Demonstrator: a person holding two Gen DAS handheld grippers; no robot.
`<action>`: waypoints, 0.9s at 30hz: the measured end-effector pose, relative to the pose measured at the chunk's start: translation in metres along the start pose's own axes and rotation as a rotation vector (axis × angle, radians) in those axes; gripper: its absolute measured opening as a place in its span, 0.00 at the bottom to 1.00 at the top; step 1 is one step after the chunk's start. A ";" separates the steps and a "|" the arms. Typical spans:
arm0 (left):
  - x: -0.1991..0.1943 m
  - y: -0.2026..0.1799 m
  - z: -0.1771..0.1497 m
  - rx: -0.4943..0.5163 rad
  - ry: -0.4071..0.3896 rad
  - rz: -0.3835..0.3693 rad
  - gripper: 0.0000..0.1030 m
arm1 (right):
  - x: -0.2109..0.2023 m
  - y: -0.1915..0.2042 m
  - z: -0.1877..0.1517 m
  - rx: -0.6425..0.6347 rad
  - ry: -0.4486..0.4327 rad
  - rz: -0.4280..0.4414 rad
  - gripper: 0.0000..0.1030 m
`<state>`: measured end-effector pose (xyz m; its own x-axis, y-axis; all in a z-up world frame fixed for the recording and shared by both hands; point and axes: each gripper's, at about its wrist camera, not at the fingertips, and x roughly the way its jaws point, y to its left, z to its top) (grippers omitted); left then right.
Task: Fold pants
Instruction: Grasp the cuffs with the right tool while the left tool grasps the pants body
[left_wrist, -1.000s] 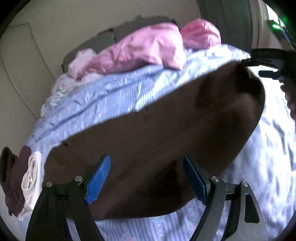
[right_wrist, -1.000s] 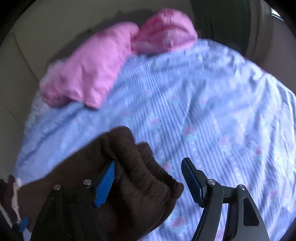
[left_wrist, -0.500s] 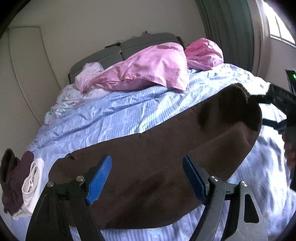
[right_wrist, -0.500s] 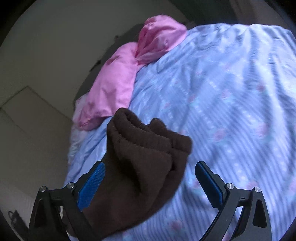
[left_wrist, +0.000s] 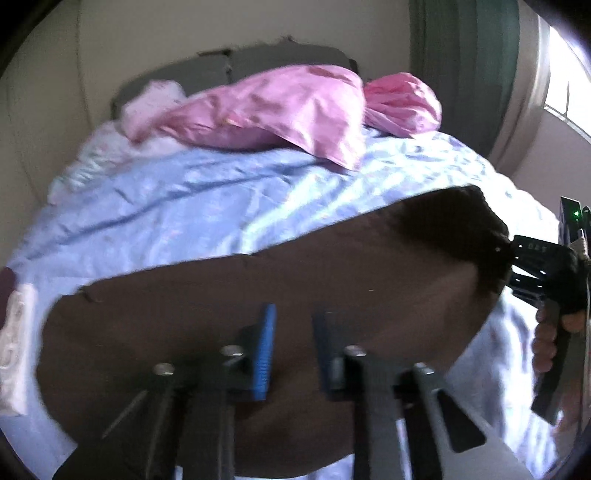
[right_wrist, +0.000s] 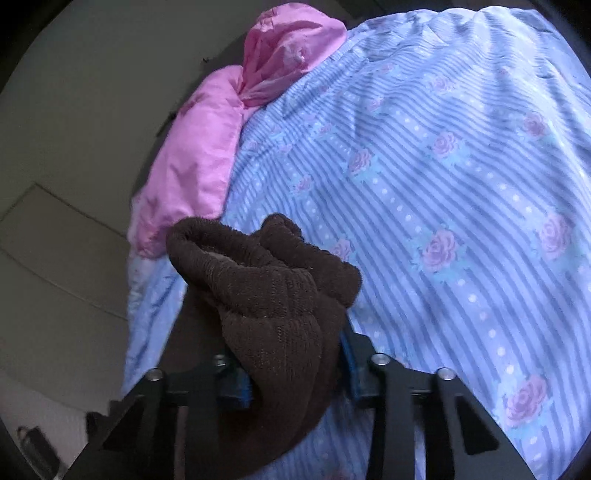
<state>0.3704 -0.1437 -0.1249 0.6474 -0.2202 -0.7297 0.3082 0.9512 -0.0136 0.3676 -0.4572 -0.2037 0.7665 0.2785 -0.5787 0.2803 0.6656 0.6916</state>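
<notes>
Dark brown pants (left_wrist: 258, 295) lie across a blue striped bed. In the left wrist view my left gripper (left_wrist: 291, 350) sits over the near edge of the pants, its blue pads close together with brown cloth between them. In the right wrist view my right gripper (right_wrist: 295, 365) is shut on the bunched ribbed end of the pants (right_wrist: 273, 280). The right gripper also shows at the right edge of the left wrist view (left_wrist: 532, 266), at the far end of the pants.
Pink bedding (left_wrist: 288, 107) is piled at the head of the bed, also in the right wrist view (right_wrist: 207, 147). Folded white and dark clothes (left_wrist: 14, 332) lie at the left edge. The flowered striped sheet (right_wrist: 461, 184) spreads right. A curtain and window (left_wrist: 480, 55) stand at the back right.
Both grippers have closed from wide open. The right one now clamps the bunched end of the pants; the left pads have come together over the near edge.
</notes>
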 end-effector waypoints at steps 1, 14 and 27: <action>0.004 -0.002 0.000 -0.010 0.016 -0.030 0.12 | -0.003 0.000 0.001 -0.010 -0.007 0.009 0.30; 0.053 -0.012 -0.007 -0.030 0.112 -0.114 0.04 | -0.017 0.005 0.008 -0.012 -0.020 0.047 0.29; 0.071 -0.015 -0.009 0.029 0.169 -0.107 0.05 | -0.033 0.031 0.001 -0.139 -0.033 -0.030 0.28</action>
<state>0.4055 -0.1717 -0.1830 0.4847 -0.2776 -0.8294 0.3906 0.9172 -0.0787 0.3517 -0.4462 -0.1625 0.7780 0.2356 -0.5824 0.2227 0.7634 0.6063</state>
